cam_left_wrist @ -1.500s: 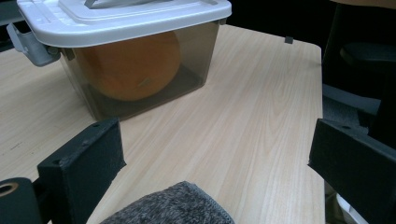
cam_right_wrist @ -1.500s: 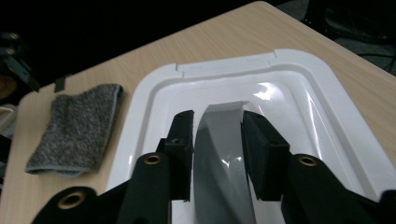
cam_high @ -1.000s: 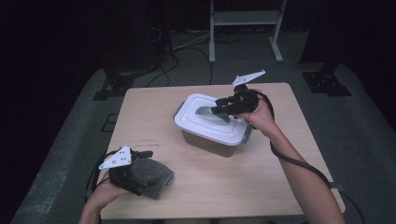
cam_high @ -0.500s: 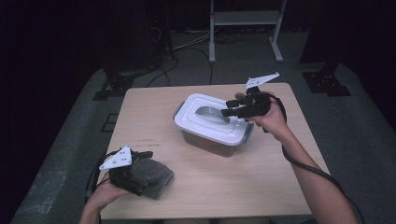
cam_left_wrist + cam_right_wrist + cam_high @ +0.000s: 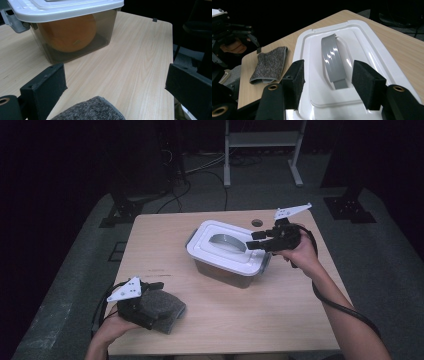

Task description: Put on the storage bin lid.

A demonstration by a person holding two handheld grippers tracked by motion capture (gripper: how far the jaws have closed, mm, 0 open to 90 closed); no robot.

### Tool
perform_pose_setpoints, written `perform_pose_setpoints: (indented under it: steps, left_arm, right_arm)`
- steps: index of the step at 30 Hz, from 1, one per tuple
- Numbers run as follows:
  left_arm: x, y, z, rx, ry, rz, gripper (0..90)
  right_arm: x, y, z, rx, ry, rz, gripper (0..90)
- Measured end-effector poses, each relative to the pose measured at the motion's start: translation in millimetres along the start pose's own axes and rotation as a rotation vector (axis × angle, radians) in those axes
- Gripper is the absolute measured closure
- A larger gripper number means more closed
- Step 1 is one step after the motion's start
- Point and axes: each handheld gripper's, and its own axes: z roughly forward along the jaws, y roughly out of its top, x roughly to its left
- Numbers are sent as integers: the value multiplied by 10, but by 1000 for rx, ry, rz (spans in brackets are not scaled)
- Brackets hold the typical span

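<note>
Left side, near corner of the surface (image 5: 280, 320): the left claw (image 5: 150, 292) is sitting low over a grey cloth (image 5: 162, 307), its jaws standing wide with nothing pressed between them. In the left gripper view the cloth's fuzzy edge (image 5: 92, 110) is lying just below and between the jaws, not pinched.

Centre: a clear storage box (image 5: 227, 272) with a white lid (image 5: 220, 255) is sitting on the surface, lid on. A grey handle (image 5: 226, 241) is lying flat in the lid's recess. Through the box wall in the left gripper view, an orange round thing (image 5: 67, 32) is showing inside.

Right side: the right claw (image 5: 256, 240) is hovering at the lid's right end, pointing leftward across it. Its jaws have just been opening and are standing fairly wide, with nothing between the pads. In the right gripper view the handle (image 5: 332, 62) is lying just ahead of and slightly below the pads, its long axis running away from the claw, nearly in line with the gap between the jaws.

Judgement: the right hand is by far the nearer to the handle; the left is well apart from the box. A grip on the handle would call for moving forward and down, since the strap lies along the claw's reach, not across it.
</note>
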Motion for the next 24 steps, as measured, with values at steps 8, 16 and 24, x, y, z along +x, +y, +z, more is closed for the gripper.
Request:
perform_pose_setpoints:
  steps: [8,16,24]
  left_arm:
    - [2,-1,3,2,0,0,25]
    - [-8,3,6,1,0,0,25]
    - [-4,-2,4,4,2,-1,25]
  right_arm:
    - [-12,-109,-139,-11,-17,17,409]
    - [-19,-187,-224,-17,-26,31,407]
    - [-32,-298,-299,-24,-31,46,403]
